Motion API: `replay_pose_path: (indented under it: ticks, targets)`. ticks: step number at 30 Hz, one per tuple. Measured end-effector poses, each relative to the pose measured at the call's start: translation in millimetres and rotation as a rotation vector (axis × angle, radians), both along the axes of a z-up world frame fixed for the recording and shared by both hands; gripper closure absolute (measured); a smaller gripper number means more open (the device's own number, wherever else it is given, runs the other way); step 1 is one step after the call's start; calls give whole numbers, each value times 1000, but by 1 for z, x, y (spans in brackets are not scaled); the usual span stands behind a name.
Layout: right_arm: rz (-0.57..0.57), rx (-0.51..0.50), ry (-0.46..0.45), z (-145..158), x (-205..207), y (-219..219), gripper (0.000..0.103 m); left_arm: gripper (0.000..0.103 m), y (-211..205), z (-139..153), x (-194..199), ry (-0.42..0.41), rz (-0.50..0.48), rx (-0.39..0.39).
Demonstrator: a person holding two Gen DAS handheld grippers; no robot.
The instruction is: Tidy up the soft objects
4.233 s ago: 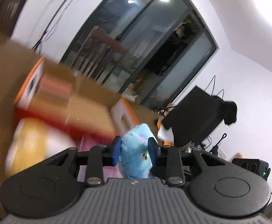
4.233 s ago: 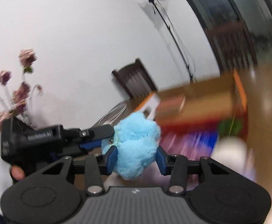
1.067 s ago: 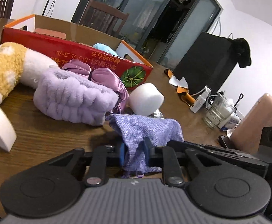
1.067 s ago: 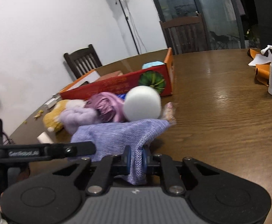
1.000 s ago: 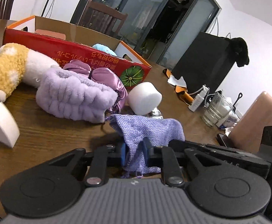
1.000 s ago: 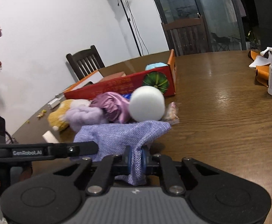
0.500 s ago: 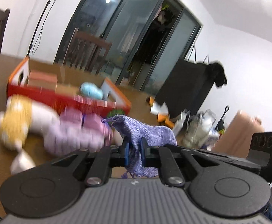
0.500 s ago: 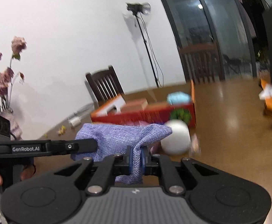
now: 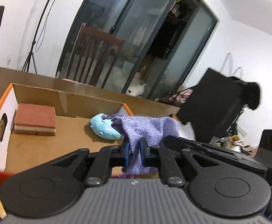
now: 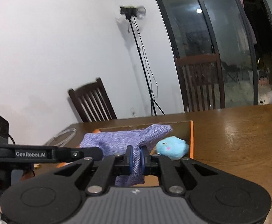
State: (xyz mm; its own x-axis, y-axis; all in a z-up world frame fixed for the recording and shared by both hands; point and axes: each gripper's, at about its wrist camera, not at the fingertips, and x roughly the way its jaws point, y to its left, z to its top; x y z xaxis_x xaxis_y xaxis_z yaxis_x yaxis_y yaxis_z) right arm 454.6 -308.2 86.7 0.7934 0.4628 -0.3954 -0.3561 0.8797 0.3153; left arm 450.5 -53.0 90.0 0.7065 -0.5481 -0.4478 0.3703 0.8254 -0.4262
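Box floor [image 9: 48, 145] open between sponge [image 9: 35, 119] and plush [image 9: 103, 126].

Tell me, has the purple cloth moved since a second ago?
Yes. The purple cloth was low over the table in front of the cardboard box; now both grippers hold it above the box's inside, near the blue plush.

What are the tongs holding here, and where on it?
Both grip the purple cloth pouch: left tongs on one hanging edge, right tongs on another.
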Motion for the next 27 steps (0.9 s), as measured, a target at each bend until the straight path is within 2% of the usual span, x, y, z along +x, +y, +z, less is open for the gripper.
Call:
replay_pose_path:
  ticks: [6,11,12,13,14,18,21,27]
  targets:
    - [-18,-68,110,-29,56,10,94,91,-4,-33,51,106,4,30]
    - [-25,-134,132,-45,64,20,89,87,-4,-53,59,166,2,68]
    - [-28,-138,127,-45,63,21,84,81,-4,-53,60,171,0,70]
    - [-30,-141,125,-45,62,21,80,70,-3,-53,59,177,3,68]
    - [-37,-147,119,-44,61,22,78,66,-2,-52,58,182,6,65]
    - [-56,-158,85,-28,51,19,73,65,1,-39,45,157,17,87]
    - [-64,-163,46,-8,34,11,73,65,5,-18,28,119,23,96]
    - [-83,-175,-57,45,-15,2,64,52,20,36,-26,-9,29,93]
